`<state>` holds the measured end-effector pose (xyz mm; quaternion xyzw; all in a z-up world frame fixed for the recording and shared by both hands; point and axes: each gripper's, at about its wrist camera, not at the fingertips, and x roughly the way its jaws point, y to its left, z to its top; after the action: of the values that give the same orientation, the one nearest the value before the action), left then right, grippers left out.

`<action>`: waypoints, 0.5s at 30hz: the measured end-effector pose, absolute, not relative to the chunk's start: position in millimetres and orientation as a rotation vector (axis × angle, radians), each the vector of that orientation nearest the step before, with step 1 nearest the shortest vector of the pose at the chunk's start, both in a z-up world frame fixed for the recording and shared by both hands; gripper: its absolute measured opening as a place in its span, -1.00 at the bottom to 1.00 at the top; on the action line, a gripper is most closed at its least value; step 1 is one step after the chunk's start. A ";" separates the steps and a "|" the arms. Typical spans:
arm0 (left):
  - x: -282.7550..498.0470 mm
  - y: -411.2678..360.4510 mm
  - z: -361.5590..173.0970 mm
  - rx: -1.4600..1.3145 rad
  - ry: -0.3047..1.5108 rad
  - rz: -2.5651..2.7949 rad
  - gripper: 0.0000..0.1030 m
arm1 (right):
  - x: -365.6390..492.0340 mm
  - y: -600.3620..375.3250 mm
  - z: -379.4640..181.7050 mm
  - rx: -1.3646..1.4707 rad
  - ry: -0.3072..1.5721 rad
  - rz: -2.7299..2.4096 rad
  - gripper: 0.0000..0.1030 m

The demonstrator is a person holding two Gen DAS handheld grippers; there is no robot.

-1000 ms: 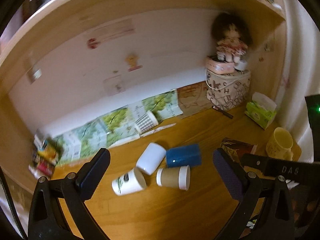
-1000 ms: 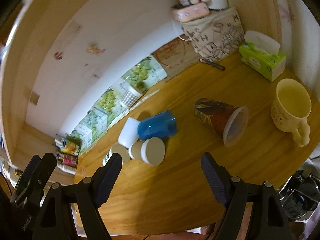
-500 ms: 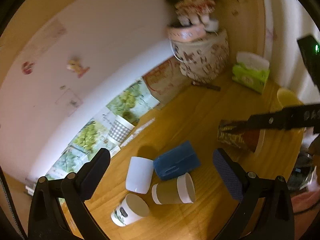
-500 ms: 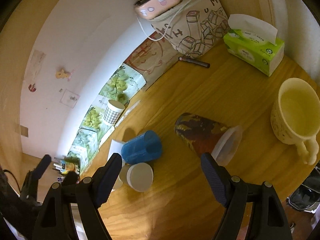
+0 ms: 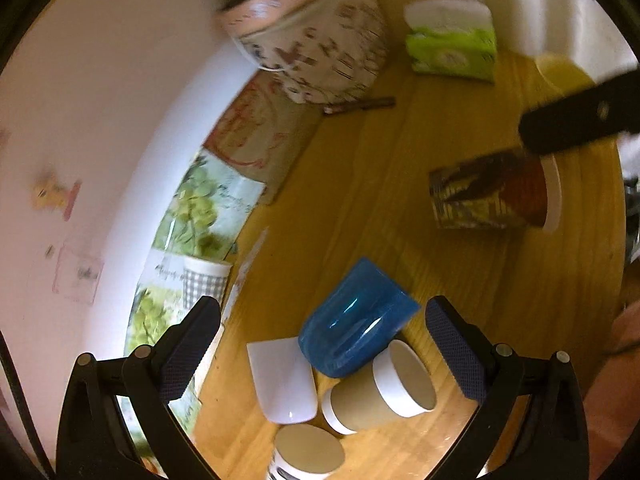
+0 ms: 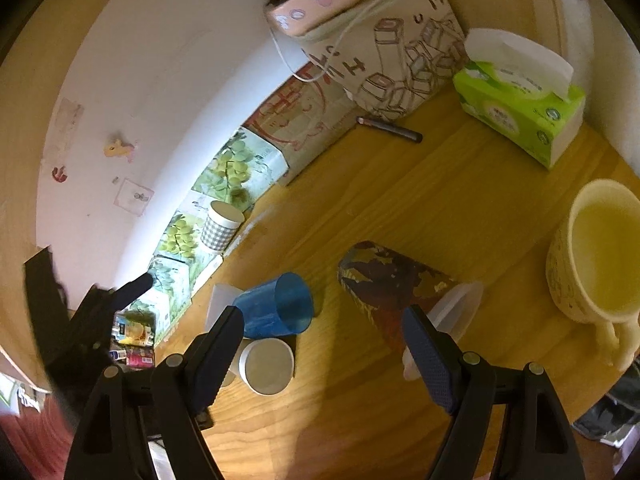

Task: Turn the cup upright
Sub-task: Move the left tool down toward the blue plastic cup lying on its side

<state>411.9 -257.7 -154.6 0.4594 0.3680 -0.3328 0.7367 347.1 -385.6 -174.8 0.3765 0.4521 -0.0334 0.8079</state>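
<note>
Mug (image 6: 596,256) upright, yellowish inside; blue cup (image 6: 276,310) on side.

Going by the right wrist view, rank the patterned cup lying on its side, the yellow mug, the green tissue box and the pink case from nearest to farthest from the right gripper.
From the right gripper, jaws open:
1. Patterned cup, on its side just ahead, beside the right finger.
2. Yellow mug, upright, off to the right.
3. Green tissue box, far right, near the back.
4. Pink case, atop the printed bag at the back wall.
</note>
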 end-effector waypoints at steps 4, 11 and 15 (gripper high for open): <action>418.2 -262.5 -170.6 1.055 0.843 -0.782 0.98 | 347.3 -388.1 -174.2 0.785 0.943 -0.047 0.59; 429.6 -269.2 -194.3 1.123 0.906 -0.824 0.98 | 347.6 -395.2 -178.9 0.797 0.932 -0.044 0.59; 436.8 -271.8 -207.7 1.150 0.961 -0.848 0.98 | 348.1 -400.4 -183.4 0.817 0.933 -0.053 0.59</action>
<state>436.8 -271.8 -207.7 0.5065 0.4232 -0.3734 0.6518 348.1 -400.4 -183.4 0.3826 0.4370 -0.0249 0.8136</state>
